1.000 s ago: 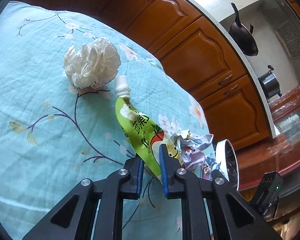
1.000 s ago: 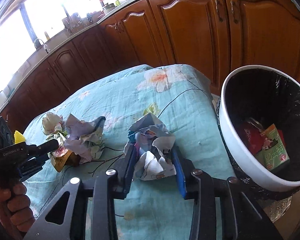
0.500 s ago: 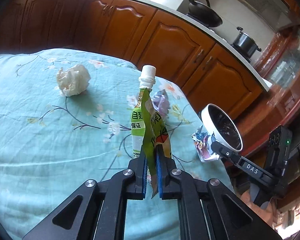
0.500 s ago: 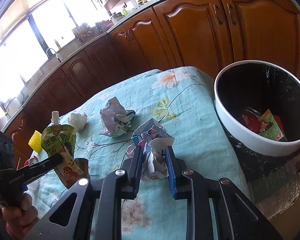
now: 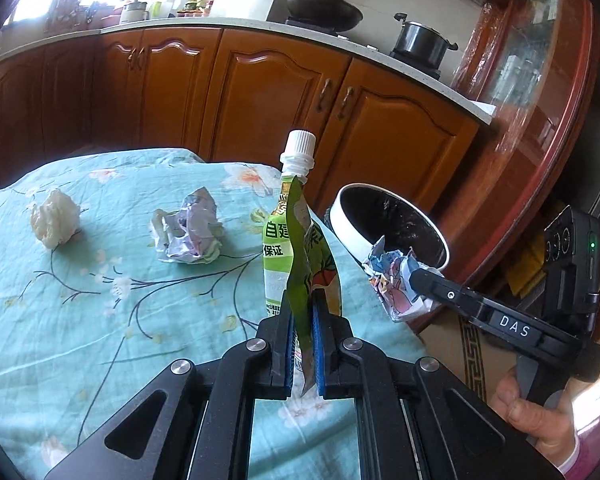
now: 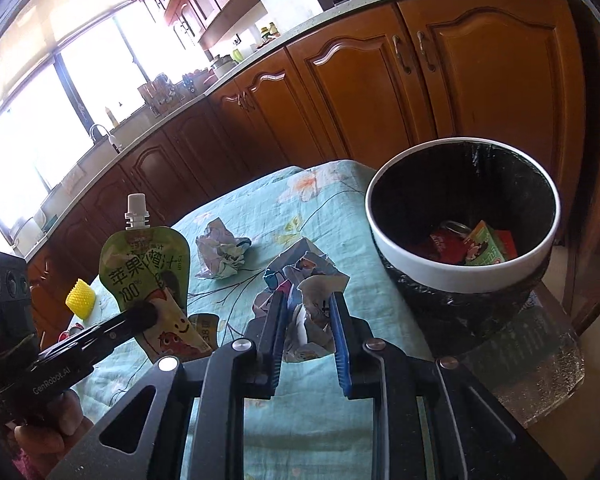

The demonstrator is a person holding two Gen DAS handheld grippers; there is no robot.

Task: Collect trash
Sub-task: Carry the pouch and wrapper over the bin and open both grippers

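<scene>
Left wrist view: your left gripper clamps the green juice pouch upright above the tabletop, left of the trash bin.

Right wrist view: your right gripper pinches a crumpled paper wad beside the bin; another wad lies beyond.

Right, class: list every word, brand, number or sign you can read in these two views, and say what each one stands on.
"DAS": right gripper, on its finger arm.
"GenRobot.AI": left gripper, on its body.
"苹果" and "100%": green juice pouch, front.
"自建" and "保证": the pouch's other face.
"38": a packet behind the pouch; the rest is hidden.
Print on the crumpled paper and on cartons in the bin: too small to read.
</scene>
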